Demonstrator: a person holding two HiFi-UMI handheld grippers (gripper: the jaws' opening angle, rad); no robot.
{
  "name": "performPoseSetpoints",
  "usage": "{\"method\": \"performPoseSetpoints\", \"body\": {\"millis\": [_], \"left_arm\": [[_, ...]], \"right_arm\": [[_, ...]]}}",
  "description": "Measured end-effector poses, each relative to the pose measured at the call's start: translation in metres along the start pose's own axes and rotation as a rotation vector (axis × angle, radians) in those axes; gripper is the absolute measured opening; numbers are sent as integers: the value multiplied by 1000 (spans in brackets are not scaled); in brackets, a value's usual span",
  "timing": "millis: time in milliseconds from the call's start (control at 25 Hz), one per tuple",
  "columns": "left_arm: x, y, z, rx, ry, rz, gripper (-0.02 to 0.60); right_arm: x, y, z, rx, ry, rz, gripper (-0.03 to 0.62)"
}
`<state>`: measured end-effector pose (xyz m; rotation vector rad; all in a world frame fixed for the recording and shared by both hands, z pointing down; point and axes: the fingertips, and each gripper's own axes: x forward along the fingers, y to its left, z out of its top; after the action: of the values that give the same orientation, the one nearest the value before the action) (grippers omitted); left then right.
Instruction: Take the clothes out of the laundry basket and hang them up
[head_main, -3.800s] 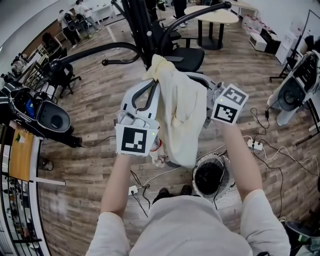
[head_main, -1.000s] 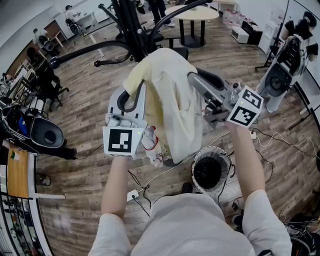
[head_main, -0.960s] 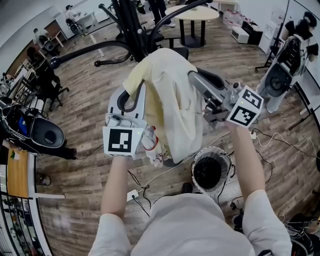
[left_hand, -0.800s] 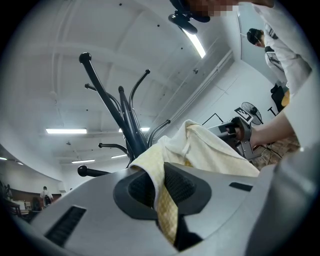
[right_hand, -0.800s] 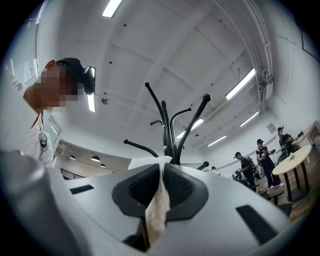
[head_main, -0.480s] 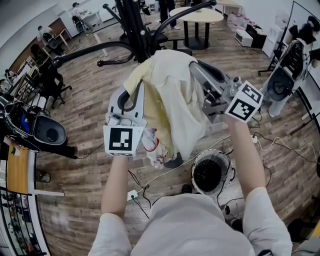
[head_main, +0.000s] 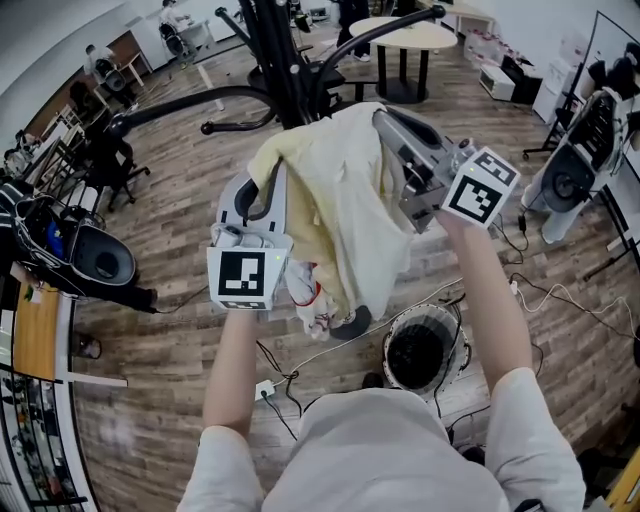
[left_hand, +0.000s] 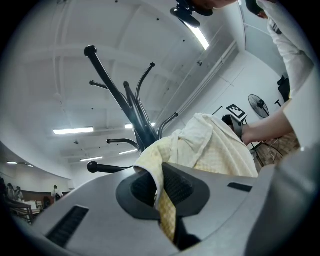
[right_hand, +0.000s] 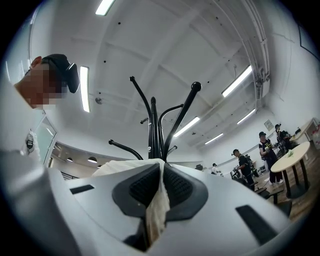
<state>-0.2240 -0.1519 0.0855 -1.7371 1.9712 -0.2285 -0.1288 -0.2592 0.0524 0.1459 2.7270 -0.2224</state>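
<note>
Head view: the left gripper (head_main: 268, 185) and the right gripper (head_main: 392, 125) hold a pale yellow fabric garment (head_main: 340, 210) draped between them, below a black metal coat stand (head_main: 275, 50) just beyond their tips.

Left gripper view: the jaws, just closing, clamp a yellow fold.

Right gripper view: the jaws, just closing, pinch the garment's edge.

Bright, even light from ceiling strip lamps (right_hand: 238, 82); strong fisheye curving at edges, dark vignetted corners.
</note>
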Motion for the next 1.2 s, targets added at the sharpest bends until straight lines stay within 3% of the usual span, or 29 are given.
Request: {"method": "performPoseSetpoints", "body": {"millis": [360,720,1200], "left_arm": [[2,5,-13,-2,25,-5,28],[0,-4,-22,-20,26,-38,29],[-13,-23,-26,-84,-10,-126,31]], "right_arm": [[16,-16,-29,45,53,2,32],[6,-16,-56,180,48,24,37],[-24,-4,-54,191,9,-11,51]]}}
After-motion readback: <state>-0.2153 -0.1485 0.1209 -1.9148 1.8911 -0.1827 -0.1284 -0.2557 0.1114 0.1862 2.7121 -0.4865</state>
